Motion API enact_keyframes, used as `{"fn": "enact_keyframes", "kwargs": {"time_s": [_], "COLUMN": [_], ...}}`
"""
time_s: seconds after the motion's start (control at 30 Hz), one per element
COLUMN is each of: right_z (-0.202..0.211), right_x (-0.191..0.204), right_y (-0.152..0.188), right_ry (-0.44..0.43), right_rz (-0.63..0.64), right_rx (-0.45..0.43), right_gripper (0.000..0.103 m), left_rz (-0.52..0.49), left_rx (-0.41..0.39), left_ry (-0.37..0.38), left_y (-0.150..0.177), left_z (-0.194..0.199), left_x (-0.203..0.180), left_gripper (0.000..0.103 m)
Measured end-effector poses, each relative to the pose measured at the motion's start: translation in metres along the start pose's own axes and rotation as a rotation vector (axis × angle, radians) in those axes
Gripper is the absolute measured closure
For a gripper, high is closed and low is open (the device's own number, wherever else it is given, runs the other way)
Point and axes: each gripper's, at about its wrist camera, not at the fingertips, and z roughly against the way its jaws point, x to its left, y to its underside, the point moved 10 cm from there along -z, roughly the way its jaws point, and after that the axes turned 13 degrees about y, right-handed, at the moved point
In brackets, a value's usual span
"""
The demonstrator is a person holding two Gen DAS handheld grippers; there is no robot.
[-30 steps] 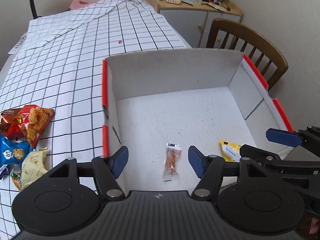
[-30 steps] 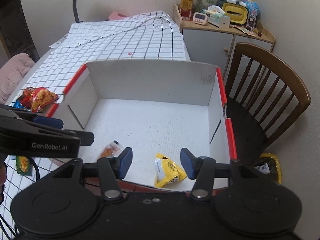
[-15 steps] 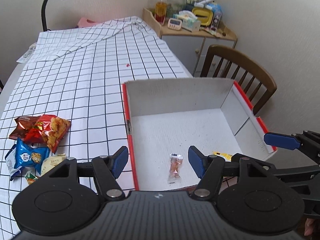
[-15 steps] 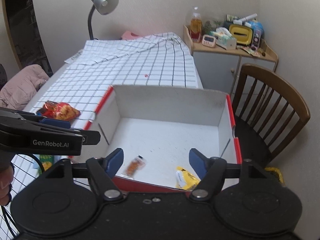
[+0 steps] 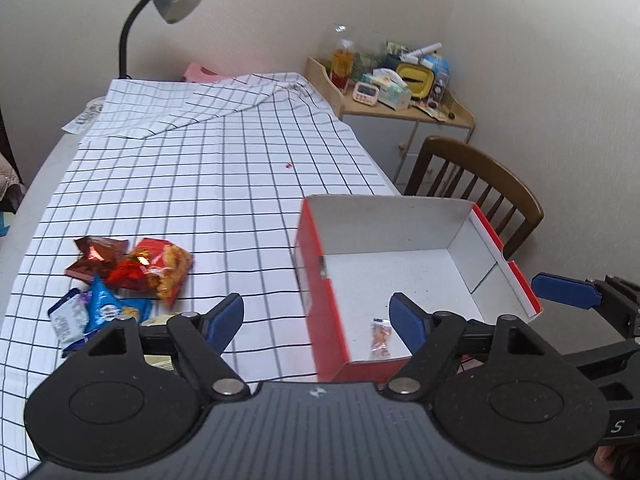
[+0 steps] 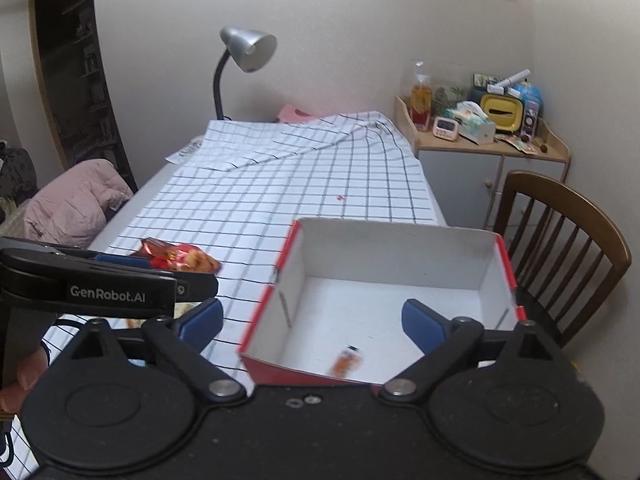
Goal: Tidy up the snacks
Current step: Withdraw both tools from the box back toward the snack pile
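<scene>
A red-and-white cardboard box [image 5: 320, 292] [image 6: 288, 264] stands at the table's near right corner. A small clear snack packet [image 5: 380, 336] [image 6: 346, 360] lies on its floor near the front wall. To its left on the checked cloth lies a heap of snack bags [image 5: 132, 276]: red, brown and blue ones. The red bag [image 6: 184, 258] also shows in the right wrist view. My left gripper [image 5: 316, 318] hangs above the box's left wall, its jaws opening and empty. My right gripper [image 6: 312, 322] hovers over the box's front, jaws opening wide with nothing between them.
A wooden chair [image 5: 480, 184] [image 6: 568, 236] stands right of the table. Behind it is a cabinet [image 6: 480, 148] crowded with small items. A desk lamp [image 5: 160, 8] stands at the table's far end, and a pink garment [image 6: 72, 200] lies at the left.
Both grippers have pulled back and up from the box and opened wider. The yellow packet seen in the box earlier is now hidden behind the grippers. More of the table shows.
</scene>
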Motion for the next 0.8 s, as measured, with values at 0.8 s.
{"fn": "enact_keyframes", "kwargs": {"time_s": [0.8], "right_z": [-0.003], "right_x": [0.133], "right_y": [0.042], "right_ry": [-0.064], "right_rz": [0.029], "right_rx": [0.016], "right_gripper": [0.001], "left_rz": [-0.012], "left_rx": [-0.021], "left_ry": [-0.082], "left_y": [0.041], "left_z": [0.068], "left_x": [0.130], "left_gripper": [0.000]}}
